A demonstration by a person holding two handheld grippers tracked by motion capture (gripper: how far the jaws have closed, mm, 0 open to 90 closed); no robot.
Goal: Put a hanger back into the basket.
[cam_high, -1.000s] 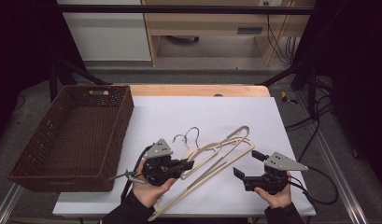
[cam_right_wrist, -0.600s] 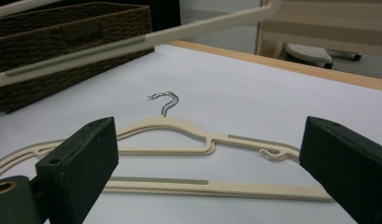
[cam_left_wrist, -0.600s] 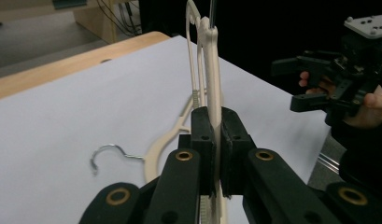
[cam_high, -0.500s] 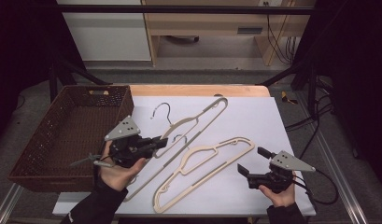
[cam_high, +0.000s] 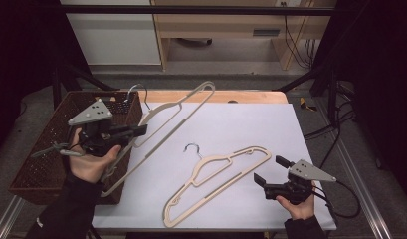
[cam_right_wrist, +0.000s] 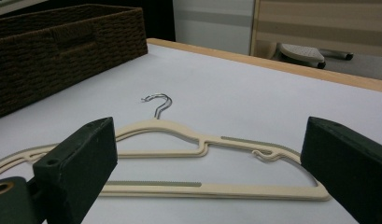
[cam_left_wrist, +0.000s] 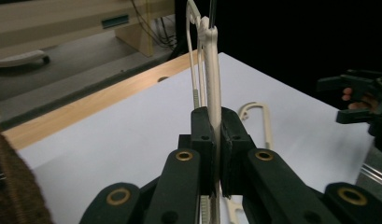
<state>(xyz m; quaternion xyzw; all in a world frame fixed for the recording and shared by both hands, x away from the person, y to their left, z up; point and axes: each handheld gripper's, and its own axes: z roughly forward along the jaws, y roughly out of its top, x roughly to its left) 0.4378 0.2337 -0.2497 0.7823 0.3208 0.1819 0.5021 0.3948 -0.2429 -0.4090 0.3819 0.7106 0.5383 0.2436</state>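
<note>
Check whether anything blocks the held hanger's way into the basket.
Nothing visible does. The left claw grips the hanger beside the basket, whose open top shows no cover. The hanger's hook already hangs over the far rim. What lies inside the basket is too dark to tell.

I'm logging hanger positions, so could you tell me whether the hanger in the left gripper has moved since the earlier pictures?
Yes. The held hanger has gone left and up-frame with the left gripper, toward the basket.

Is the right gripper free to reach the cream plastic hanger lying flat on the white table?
Probably yes: the right gripper stands open beside the cream plastic hanger, with nothing between them.
</note>
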